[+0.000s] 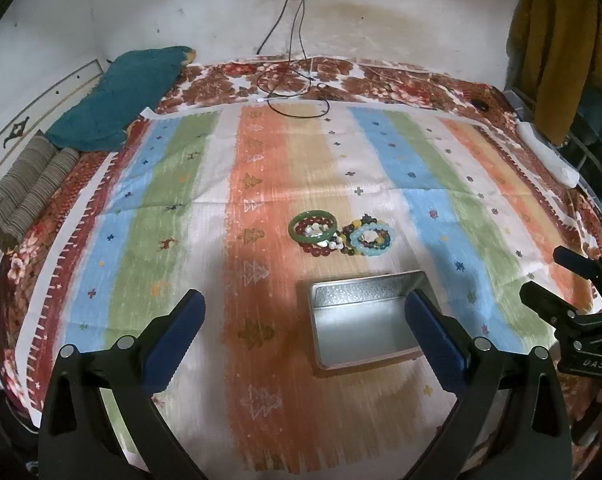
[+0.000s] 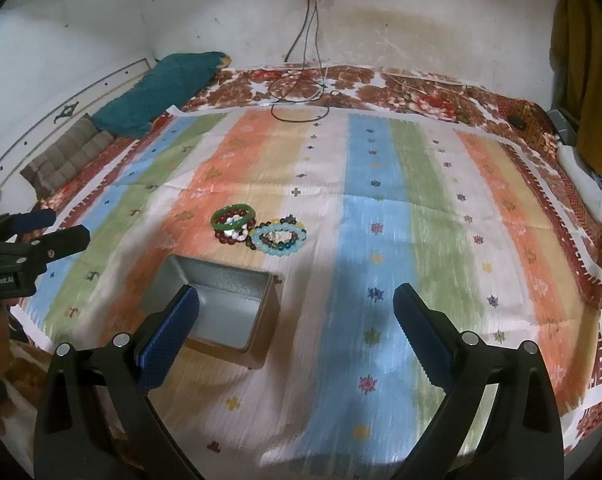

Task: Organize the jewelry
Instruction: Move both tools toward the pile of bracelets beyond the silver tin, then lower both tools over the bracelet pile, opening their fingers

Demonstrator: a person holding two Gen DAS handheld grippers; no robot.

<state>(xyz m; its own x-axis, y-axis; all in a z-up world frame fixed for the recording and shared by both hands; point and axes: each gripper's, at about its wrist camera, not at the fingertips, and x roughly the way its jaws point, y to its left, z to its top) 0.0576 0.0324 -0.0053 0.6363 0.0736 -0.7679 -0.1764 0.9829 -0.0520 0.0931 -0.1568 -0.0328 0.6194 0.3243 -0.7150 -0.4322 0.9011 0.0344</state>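
Observation:
A pile of bracelets lies on the striped cloth: a green bangle (image 1: 313, 222) (image 2: 233, 218) over dark red beads, and a light blue bead bracelet (image 1: 371, 242) (image 2: 279, 240) over mixed-colour beads. An open silver tin box (image 1: 365, 320) (image 2: 217, 308) stands empty just in front of the pile. My left gripper (image 1: 305, 340) is open and empty, above the cloth before the box. My right gripper (image 2: 297, 340) is open and empty, right of the box. Each gripper shows at the edge of the other's view, the right one (image 1: 557, 280) and the left one (image 2: 57, 228).
The striped cloth (image 1: 181, 200) (image 2: 441, 200) covers a floral bedspread. A teal pillow (image 1: 121, 96) (image 2: 161, 92) and a folded striped blanket (image 1: 25, 188) lie at the far left. Cables (image 1: 297, 88) (image 2: 301, 96) hang from a wall socket onto the bed. A white object (image 2: 589, 192) lies at the right edge.

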